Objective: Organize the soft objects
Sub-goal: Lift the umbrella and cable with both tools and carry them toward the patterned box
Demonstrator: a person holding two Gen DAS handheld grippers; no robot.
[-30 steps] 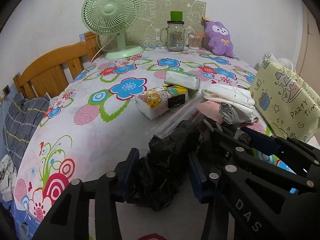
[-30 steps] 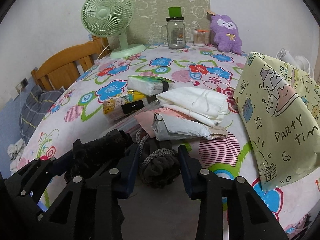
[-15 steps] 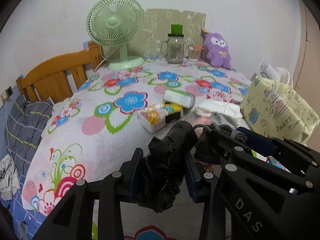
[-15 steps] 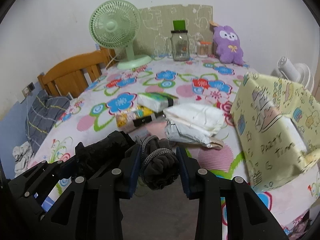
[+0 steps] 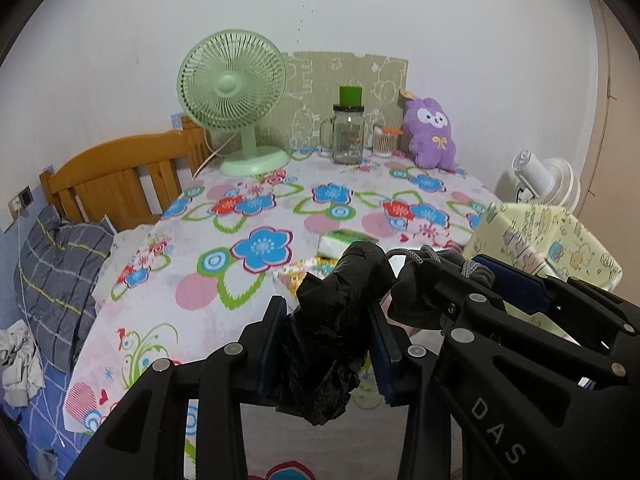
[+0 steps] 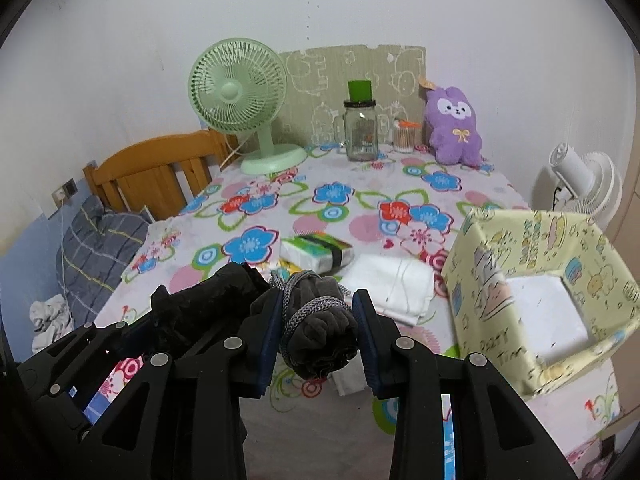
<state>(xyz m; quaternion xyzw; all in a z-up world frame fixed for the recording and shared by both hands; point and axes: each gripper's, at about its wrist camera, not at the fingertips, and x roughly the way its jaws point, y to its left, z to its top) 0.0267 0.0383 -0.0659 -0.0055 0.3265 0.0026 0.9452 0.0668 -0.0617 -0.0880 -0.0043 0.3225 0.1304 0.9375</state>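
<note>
Left wrist view: the left tool [image 5: 328, 350] sits at the lower centre of the frame, its two blue pads pressed against a black crumpled bundle [image 5: 340, 320] that stands between them and hangs below them, clear of the desk [image 5: 248, 292]. The right tool [image 5: 460, 280] appears at the right of the same frame, just beside the left one, gripping a dark grey roll tied with grey cord [image 5: 416, 296].

Right wrist view: the right tool [image 6: 316, 332] occupies the lower centre, its pads clamped on both sides of the dark grey roll tied with grey cord [image 6: 320, 336], which is held above the desk [image 6: 360, 196]. The left tool [image 6: 160, 320] and the black crumpled bundle [image 6: 228, 288] lie at the lower left.

On the flowered cloth of the desk, in the middle of the frame, a tissue pack [image 6: 316, 252] lies next to a folded white cloth [image 6: 392, 284]. A yellow patterned box [image 6: 536, 292] stands open at the right edge. At the far end stand a green fan [image 6: 240, 96], a glass jar [image 6: 360, 128] and a purple plush toy [image 6: 452, 128].
</note>
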